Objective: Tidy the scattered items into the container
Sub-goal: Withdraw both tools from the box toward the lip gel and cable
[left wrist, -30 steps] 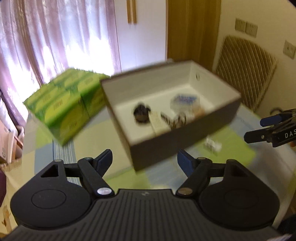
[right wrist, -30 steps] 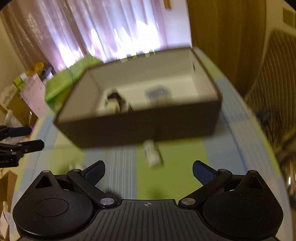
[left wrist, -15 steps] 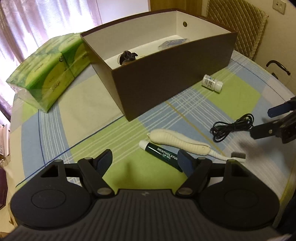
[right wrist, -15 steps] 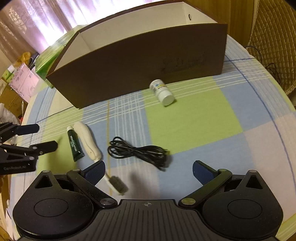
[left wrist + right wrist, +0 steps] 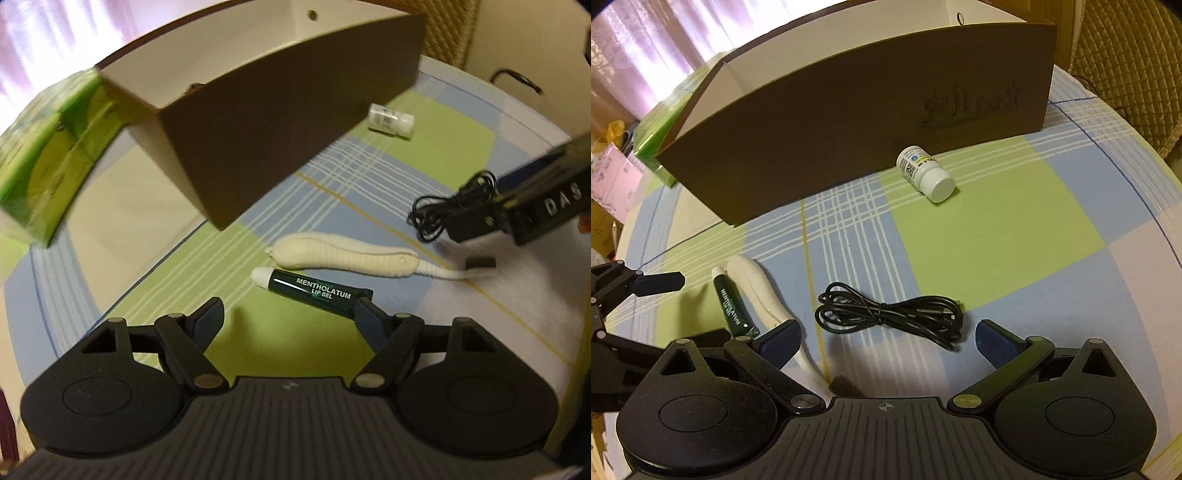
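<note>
Cable (image 5: 890, 314) lies just ahead of the spread right tool (image 5: 886, 341).

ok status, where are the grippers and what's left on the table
Left gripper open over lip gel. Right gripper open at cable. Brush, bottle still outside box. Nothing blocking.

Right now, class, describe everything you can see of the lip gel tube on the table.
The lip gel tube is slim, dark green, seemingly plastic, with a white cap and white lettering reading MENTHOLATUM LIP GEL. It lies flat on the checked tablecloth, alongside the cream brush handle, apparently touching it. Its crimped end lies by a fingertip of the open left gripper, which does not hold it.
</note>
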A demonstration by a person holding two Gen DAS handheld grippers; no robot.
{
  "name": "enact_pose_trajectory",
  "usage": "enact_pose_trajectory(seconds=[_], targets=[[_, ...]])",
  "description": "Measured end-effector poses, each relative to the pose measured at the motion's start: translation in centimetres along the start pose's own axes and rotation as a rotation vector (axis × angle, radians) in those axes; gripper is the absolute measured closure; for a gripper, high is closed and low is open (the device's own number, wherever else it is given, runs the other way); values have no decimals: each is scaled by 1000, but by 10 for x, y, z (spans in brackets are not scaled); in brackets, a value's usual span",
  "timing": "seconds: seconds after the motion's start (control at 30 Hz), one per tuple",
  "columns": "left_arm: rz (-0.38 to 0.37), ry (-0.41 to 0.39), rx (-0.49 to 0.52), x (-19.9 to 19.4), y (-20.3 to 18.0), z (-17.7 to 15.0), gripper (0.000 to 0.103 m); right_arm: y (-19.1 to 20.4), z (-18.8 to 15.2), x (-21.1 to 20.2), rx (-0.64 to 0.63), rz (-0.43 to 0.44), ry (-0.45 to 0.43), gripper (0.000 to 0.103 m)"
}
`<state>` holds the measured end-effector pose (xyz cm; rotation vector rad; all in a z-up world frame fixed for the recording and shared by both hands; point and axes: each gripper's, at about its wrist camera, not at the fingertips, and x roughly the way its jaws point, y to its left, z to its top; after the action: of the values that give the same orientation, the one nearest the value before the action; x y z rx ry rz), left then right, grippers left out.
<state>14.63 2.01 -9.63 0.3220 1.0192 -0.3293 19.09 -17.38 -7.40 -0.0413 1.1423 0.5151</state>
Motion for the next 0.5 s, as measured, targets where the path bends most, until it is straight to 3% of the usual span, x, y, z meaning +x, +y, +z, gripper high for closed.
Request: enact_pose_trajectory(seconds=[0.23,0.5], targets=[[-50,-27,106,9,-2,-2,19,-4,-1,2,25,-12,11,0],[-81,-53,127,18,-3,0,23,-10,-2,1,47,-37,17,0]])
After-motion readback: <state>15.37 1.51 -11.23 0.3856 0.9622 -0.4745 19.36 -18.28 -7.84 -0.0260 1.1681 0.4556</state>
